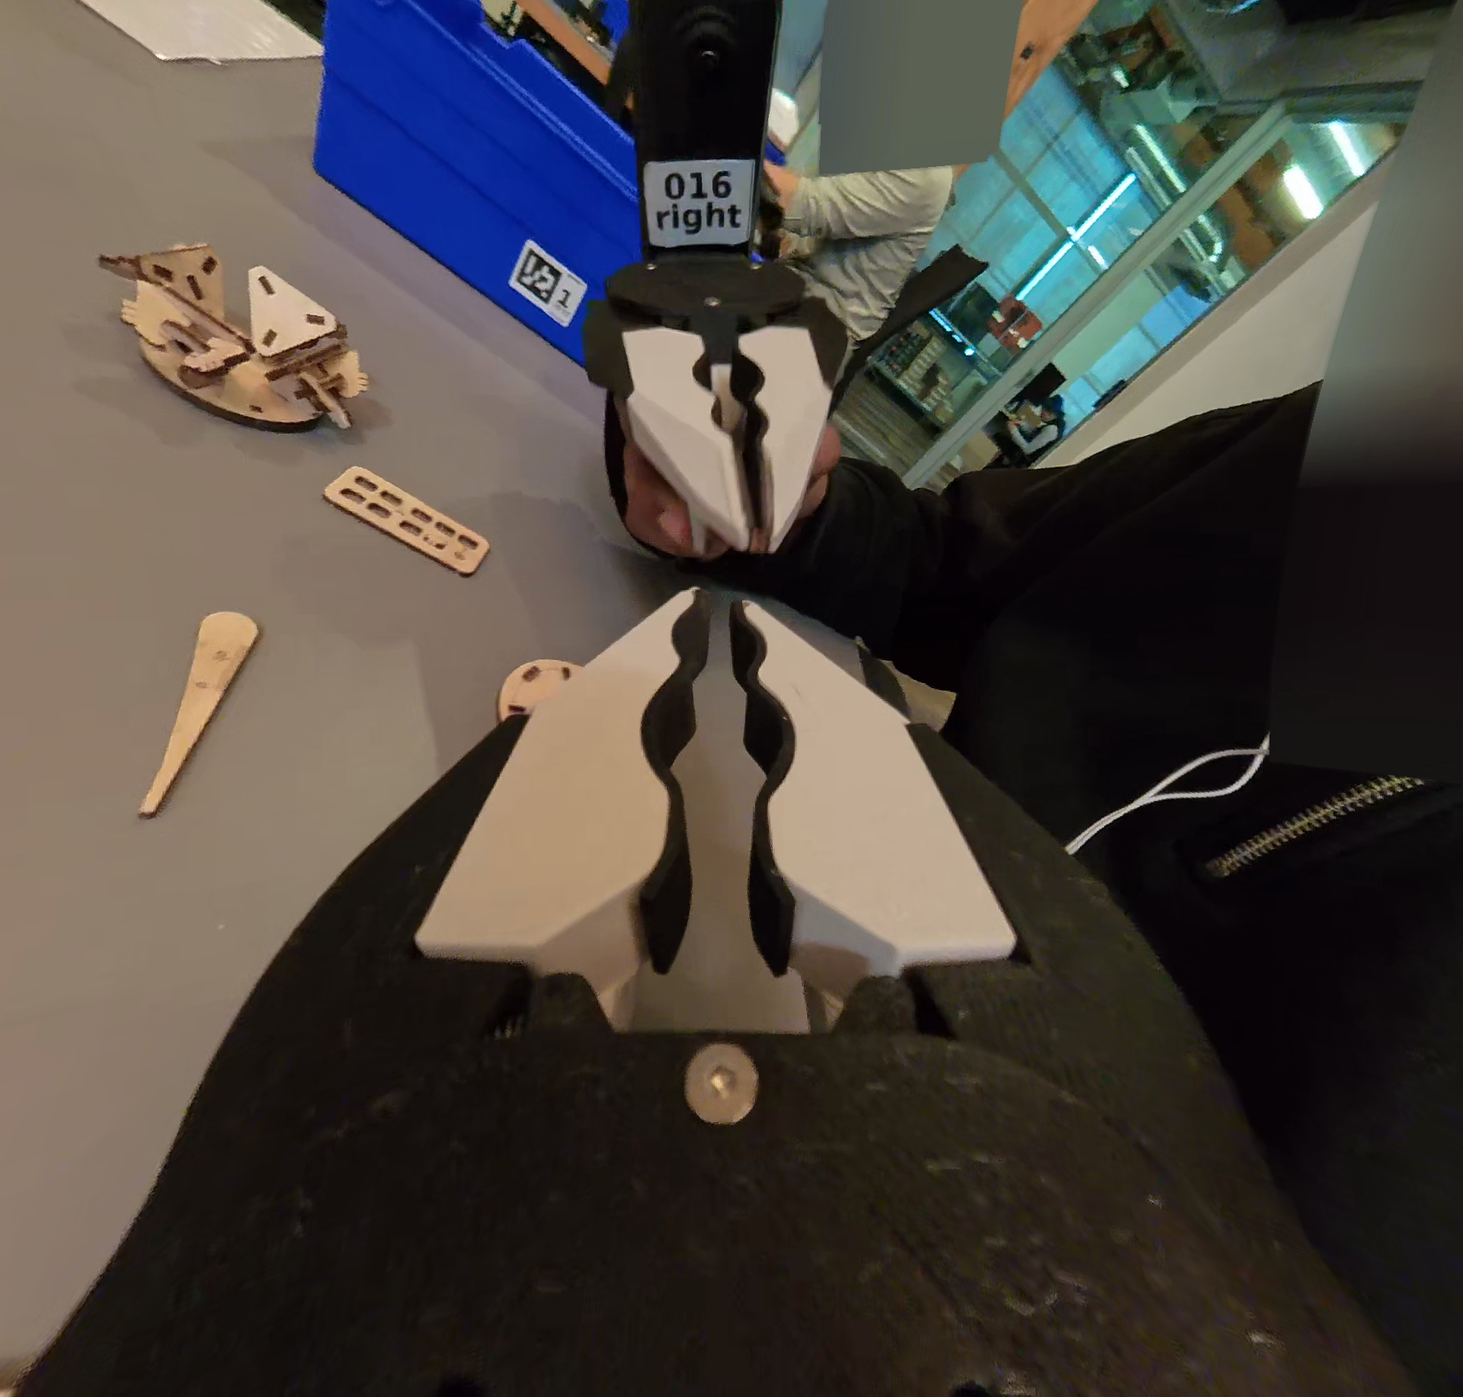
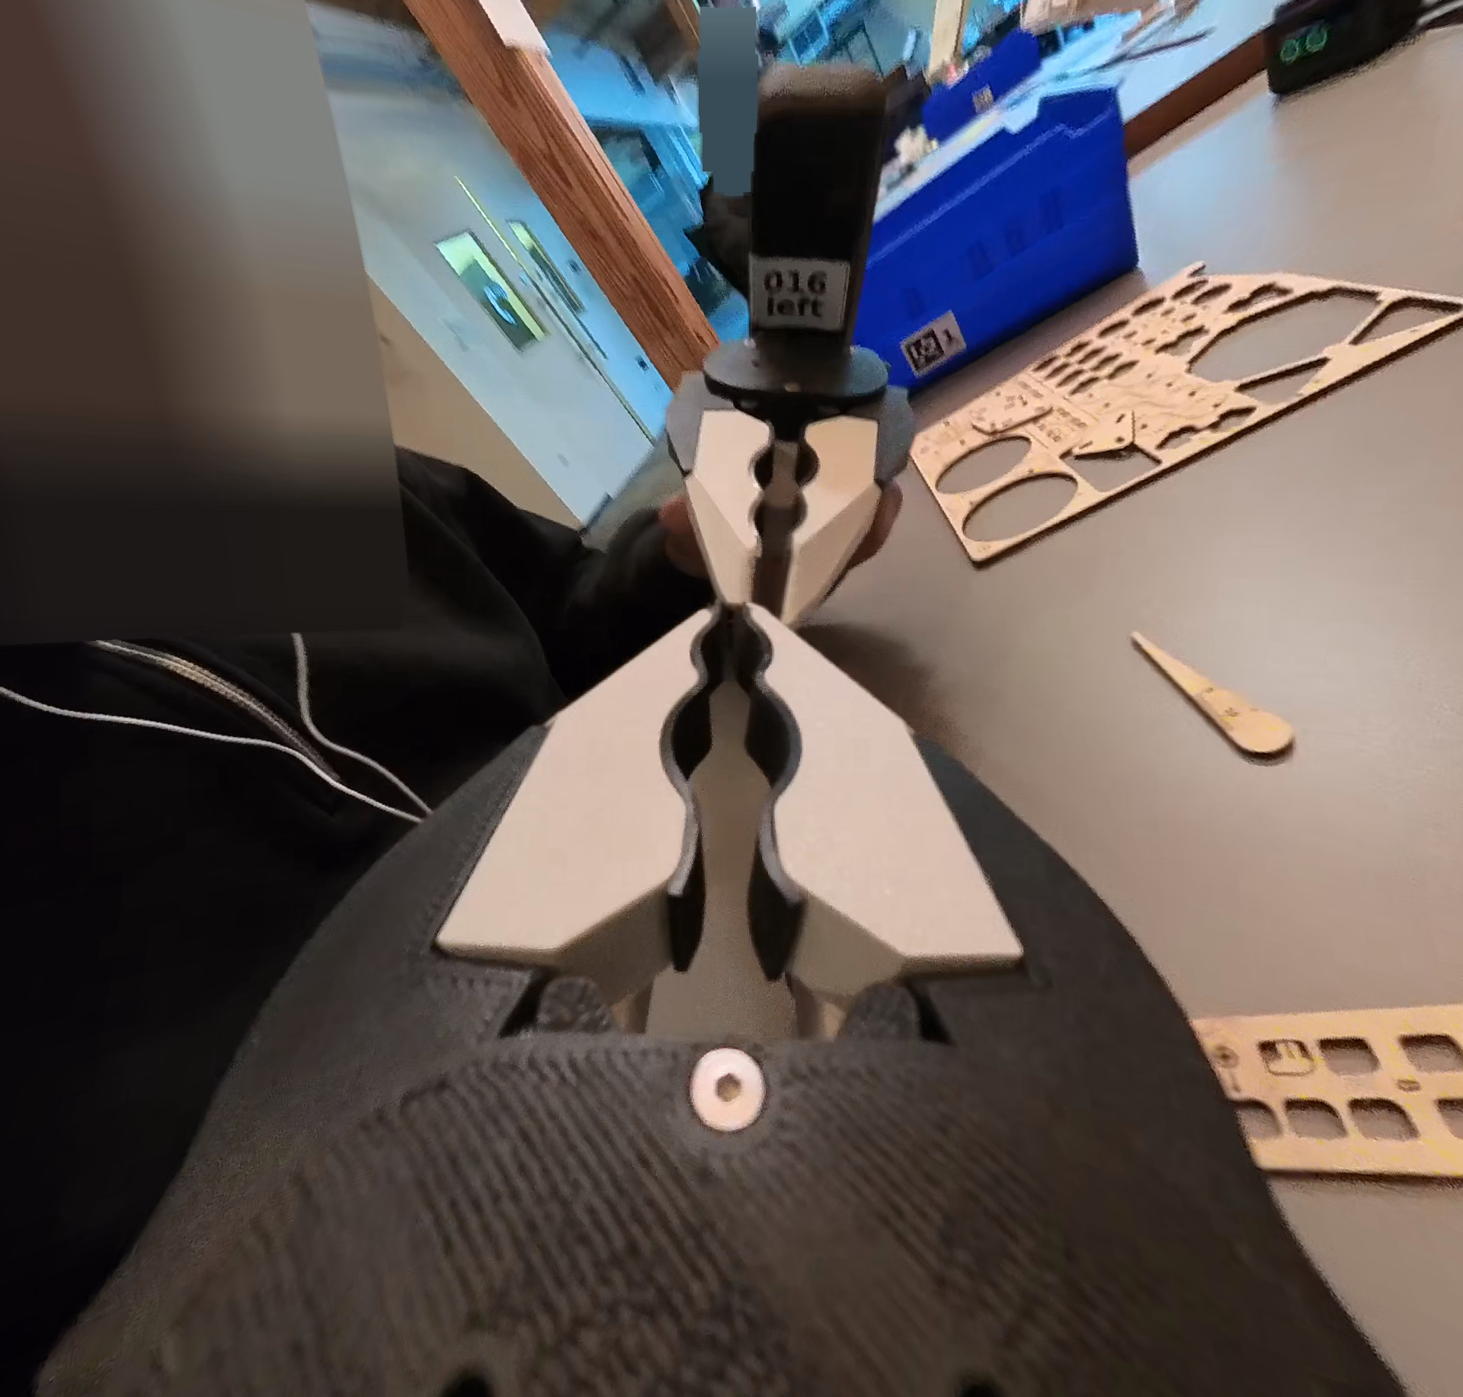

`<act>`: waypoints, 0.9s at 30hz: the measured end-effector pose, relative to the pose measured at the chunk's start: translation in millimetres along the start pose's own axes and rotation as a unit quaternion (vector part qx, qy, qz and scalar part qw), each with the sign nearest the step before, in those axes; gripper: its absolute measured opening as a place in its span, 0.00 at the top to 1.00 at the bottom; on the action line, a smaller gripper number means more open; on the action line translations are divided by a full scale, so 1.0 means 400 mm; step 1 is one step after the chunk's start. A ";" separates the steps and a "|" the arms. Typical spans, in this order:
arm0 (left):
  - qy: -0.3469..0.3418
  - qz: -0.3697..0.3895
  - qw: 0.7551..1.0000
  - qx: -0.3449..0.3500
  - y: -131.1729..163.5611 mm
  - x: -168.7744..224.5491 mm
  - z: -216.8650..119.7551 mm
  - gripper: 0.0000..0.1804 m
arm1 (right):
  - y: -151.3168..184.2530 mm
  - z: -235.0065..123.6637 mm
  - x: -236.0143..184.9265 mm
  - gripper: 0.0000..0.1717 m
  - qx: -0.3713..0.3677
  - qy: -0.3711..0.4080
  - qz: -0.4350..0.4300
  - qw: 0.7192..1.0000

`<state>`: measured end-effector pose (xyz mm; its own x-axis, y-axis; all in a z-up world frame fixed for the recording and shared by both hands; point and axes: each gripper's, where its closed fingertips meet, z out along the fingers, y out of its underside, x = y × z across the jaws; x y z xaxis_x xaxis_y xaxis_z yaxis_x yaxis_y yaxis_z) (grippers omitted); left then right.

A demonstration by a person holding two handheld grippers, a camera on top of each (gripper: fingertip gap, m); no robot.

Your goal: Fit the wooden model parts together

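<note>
Two tongs face each other tip to tip above the near edge of the grey table (image 1: pixel 119 963), likely just parked between moves, since neither carries anything. Left gripper (image 1: pixel 716 597) is clenched down to a thin slit between its wavy black pads, nothing in there. Right gripper (image 2: pixel 732 611) is clenched with the tips meeting and nothing seen between them, and a hand (image 1: pixel 657 504) in a black sleeve wraps its grip from behind. Nearest thing to the left tongs is a small round wooden disc (image 1: pixel 530 686), just beside its left finger, flat on the table and not touched. Farther to that side lie a tapered wooden stick (image 1: pixel 202 706) and a slotted wooden strip (image 1: pixel 405 520), both flat and apart from each other, so each probably stays easy to pinch by an edge. Beyond them, well away from both tongs, stands a half-built wooden model (image 1: pixel 237 337) on its oval base. Blue bin (image 1: pixel 459 147) sits behind the right tongs. Punched-out plywood sheet (image 2: pixel 1187 401) lies flat beyond the left tongs, most holes empty, looks like the source of the loose parts
</note>
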<state>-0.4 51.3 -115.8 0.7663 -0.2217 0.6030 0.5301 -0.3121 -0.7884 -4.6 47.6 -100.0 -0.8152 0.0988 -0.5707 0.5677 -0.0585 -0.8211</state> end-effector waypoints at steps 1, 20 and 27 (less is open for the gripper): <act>-0.006 0.002 1.000 -0.001 0.000 -0.005 -0.001 0.99 | -0.011 -0.009 -0.001 1.00 0.013 -0.007 0.011 1.000; -0.171 0.114 0.955 -0.214 0.162 -0.120 0.096 0.59 | 0.191 -0.087 0.086 1.00 -0.178 0.302 -0.071 0.934; -0.153 0.114 0.956 -0.221 0.193 -0.079 0.088 0.63 | 0.228 -0.114 0.106 1.00 -0.194 0.340 -0.026 0.920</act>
<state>29.0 66.7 -199.9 0.9499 -0.0700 0.3045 0.1836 -0.6632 -0.7255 18.1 91.5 -198.7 -0.6562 0.6985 -0.2855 0.6364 0.3089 -0.7068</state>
